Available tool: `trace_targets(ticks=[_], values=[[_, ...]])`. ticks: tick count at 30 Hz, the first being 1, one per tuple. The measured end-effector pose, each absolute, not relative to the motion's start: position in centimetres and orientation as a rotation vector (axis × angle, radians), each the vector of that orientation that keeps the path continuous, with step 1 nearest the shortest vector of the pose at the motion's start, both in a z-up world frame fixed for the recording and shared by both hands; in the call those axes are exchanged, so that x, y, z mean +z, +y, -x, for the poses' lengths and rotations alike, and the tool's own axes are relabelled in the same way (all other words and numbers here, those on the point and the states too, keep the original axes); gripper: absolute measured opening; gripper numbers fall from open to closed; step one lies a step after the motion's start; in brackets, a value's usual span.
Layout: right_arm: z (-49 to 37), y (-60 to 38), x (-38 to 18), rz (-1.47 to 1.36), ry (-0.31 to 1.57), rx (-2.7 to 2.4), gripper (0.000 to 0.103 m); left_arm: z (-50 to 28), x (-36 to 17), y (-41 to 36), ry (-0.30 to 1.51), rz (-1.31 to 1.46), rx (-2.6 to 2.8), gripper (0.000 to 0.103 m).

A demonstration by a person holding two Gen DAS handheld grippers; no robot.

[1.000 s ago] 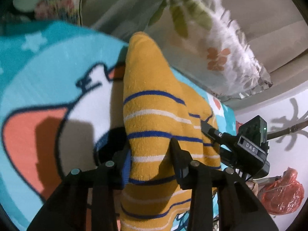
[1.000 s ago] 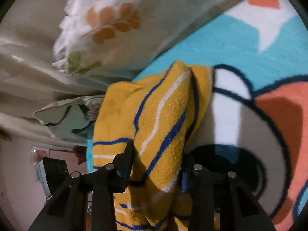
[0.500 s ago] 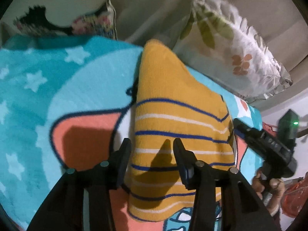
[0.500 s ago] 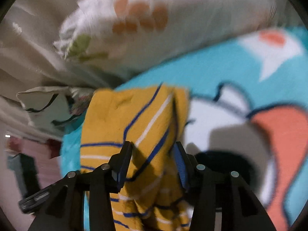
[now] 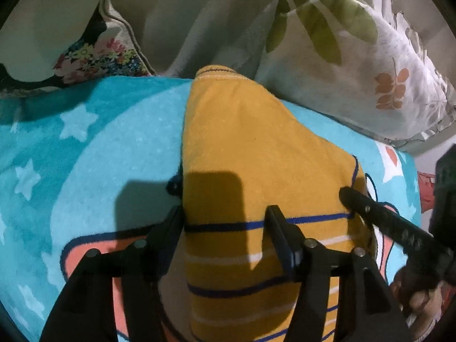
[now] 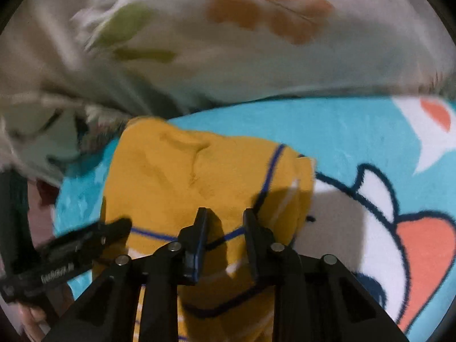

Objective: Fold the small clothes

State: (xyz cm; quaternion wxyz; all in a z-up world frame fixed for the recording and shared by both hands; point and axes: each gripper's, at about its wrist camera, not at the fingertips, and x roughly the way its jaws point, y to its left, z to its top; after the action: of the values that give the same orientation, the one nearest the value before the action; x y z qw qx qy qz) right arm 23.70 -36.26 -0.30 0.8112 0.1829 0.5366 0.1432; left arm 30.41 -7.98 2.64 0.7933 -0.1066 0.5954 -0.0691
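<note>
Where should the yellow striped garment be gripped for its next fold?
Judging from its pose, grip the yellow striped garment at its narrow far end by the leaf-print pillow. It lies flat on the cartoon blanket, so come in low from the pillow side and draw that end back over the striped near part.

I see a teal blanket (image 5: 94, 154) with white stars and a cartoon print spread as the surface. A yellow striped garment (image 5: 256, 165) lies flat on it, reaching the far edge. Along that edge rest a leaf-print pillow (image 5: 356, 65) and a floral cushion (image 5: 94, 54).
</note>
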Motion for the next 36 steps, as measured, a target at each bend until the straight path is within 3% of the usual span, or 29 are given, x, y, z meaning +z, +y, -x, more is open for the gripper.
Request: trace_targets(ticks=[6,9,14,21,27,29,36], values=[[-23.6,-37.4,2.4,-0.409,1.093,0.318,0.026,-31.7,5.5,-7.4,1.199,0.235,-0.162,0.060],[-24.6,-36.0,3.4,-0.389,1.076,0.330,0.026,-33.7,4.2,-7.7,1.244,0.228,-0.143,0.060],[-26.4,-34.1,-0.2,-0.296,1.209,0.280,0.028,-34.6,2.3,-8.0,1.304,0.210,-0.126,0.060],[-20.4,-34.9,4.9,-0.292,1.088,0.309,0.028,-28.7,6.3,-8.7,1.245,0.193,-0.170,0.063],[-16.0,-34.0,3.2,-0.201,1.122,0.312,0.029,-24.4,2.1,-10.3,1.307,0.191,-0.178,0.077],[-15.9,-33.9,1.4,-0.197,1.159,0.296,0.029,-24.0,2.3,-9.8,1.311,0.235,-0.185,0.077],[-12.2,-34.1,4.7,-0.179,1.084,0.271,0.029,-19.2,6.0,-9.5,1.249,0.201,-0.202,0.077]])
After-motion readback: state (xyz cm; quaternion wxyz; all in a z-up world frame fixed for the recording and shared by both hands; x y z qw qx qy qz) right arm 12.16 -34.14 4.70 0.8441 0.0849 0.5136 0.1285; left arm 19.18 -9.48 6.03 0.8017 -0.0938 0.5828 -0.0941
